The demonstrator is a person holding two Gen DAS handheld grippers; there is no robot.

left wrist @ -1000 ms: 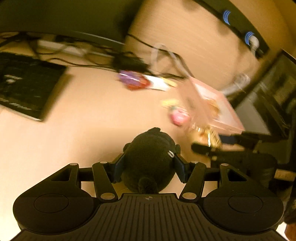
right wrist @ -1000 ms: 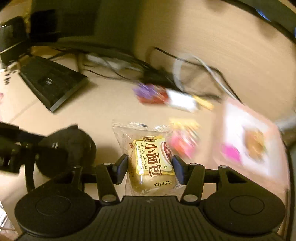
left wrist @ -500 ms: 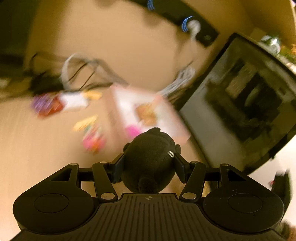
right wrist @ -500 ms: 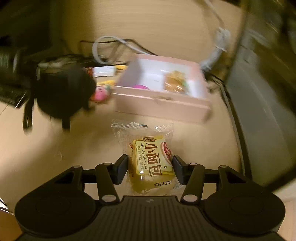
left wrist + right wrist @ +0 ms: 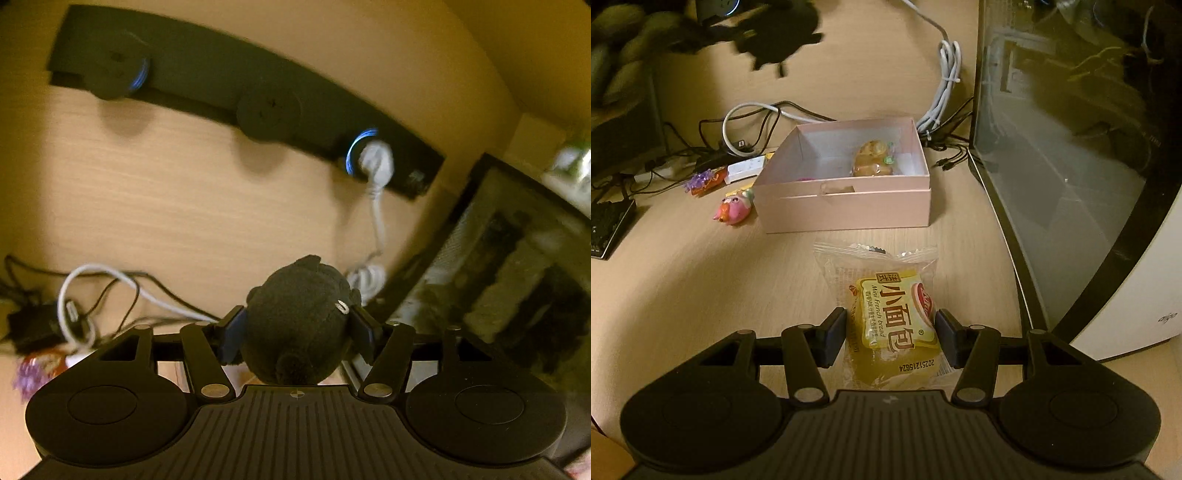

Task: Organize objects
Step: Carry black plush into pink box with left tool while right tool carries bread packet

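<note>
My left gripper (image 5: pixel 297 328) is shut on a black plush toy (image 5: pixel 299 321) and holds it high, facing the wall. In the right wrist view the toy shows as a dark blur (image 5: pixel 775 33) above the desk at the top left. My right gripper (image 5: pixel 892 334) is shut on a packet of mini French bread (image 5: pixel 892 314), in front of an open pink box (image 5: pixel 846 206). The box holds another wrapped bread (image 5: pixel 873 158). A pink toy (image 5: pixel 733 210) and a purple-wrapped item (image 5: pixel 701 181) lie left of the box.
A large dark glass-fronted case (image 5: pixel 1071 147) stands right of the box. Cables (image 5: pixel 945 85) and a power strip (image 5: pixel 746 170) lie behind the box. A black keyboard (image 5: pixel 605 229) sits at the left. A black socket rail (image 5: pixel 258 110) with a white plug (image 5: pixel 375 162) runs along the wall.
My left gripper has risen and tilted up with the plush toy, from the desk to the wall. My right gripper has swung right with the bread and now faces the pink box.
</note>
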